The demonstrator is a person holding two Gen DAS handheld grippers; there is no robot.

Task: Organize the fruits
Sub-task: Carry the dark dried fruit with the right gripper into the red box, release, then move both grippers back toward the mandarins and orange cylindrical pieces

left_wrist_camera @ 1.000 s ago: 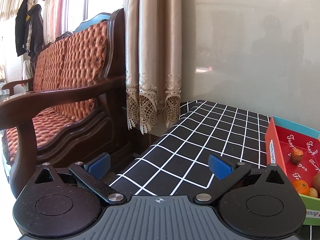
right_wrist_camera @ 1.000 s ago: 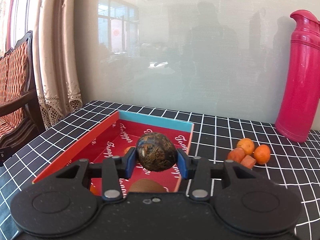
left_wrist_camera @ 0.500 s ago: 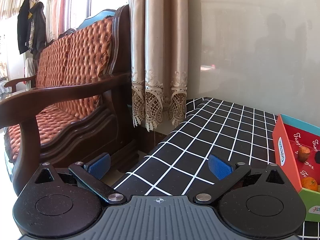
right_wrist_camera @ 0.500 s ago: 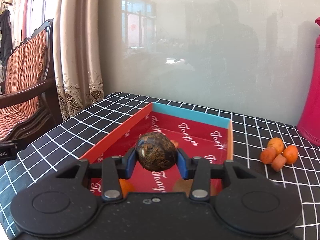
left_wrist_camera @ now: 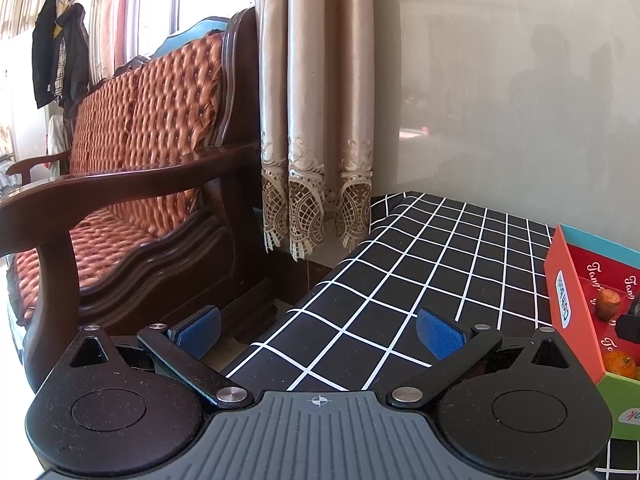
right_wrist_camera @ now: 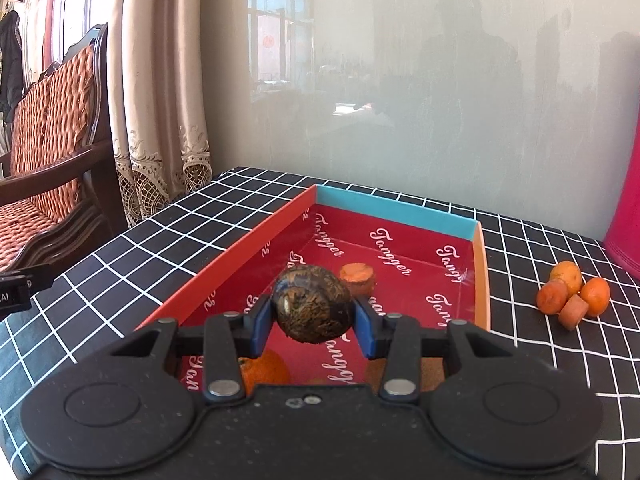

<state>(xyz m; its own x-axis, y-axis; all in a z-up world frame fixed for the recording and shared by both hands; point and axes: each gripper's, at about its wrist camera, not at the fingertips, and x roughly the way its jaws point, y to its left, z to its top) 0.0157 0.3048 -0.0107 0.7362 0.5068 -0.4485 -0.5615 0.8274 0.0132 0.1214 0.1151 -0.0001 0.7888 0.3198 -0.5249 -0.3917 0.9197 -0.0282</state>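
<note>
My right gripper (right_wrist_camera: 312,320) is shut on a dark, mottled round fruit (right_wrist_camera: 312,304), which hangs over the red tray (right_wrist_camera: 482,264) with the blue far wall. Inside the tray lie an orange cut piece (right_wrist_camera: 358,278) and a tangerine (right_wrist_camera: 264,370) under the left finger. Several small orange fruits (right_wrist_camera: 572,294) sit in a cluster on the cloth right of the tray. My left gripper (left_wrist_camera: 320,334) stands open over the table's left edge with nothing between its blue pads (left_wrist_camera: 438,338). The tray (left_wrist_camera: 568,292) shows at that view's right edge with two fruits in it.
A black checked cloth (right_wrist_camera: 160,240) covers the table. A pink flask (right_wrist_camera: 626,220) stands at the far right. A wooden sofa (left_wrist_camera: 120,184) and a curtain (left_wrist_camera: 316,120) are left of the table. A glossy wall rises behind the table.
My right gripper has carried the dark fruit left and a little lower over the tray, so the flask slid to the view's edge. The left gripper's view has swung slightly left.
</note>
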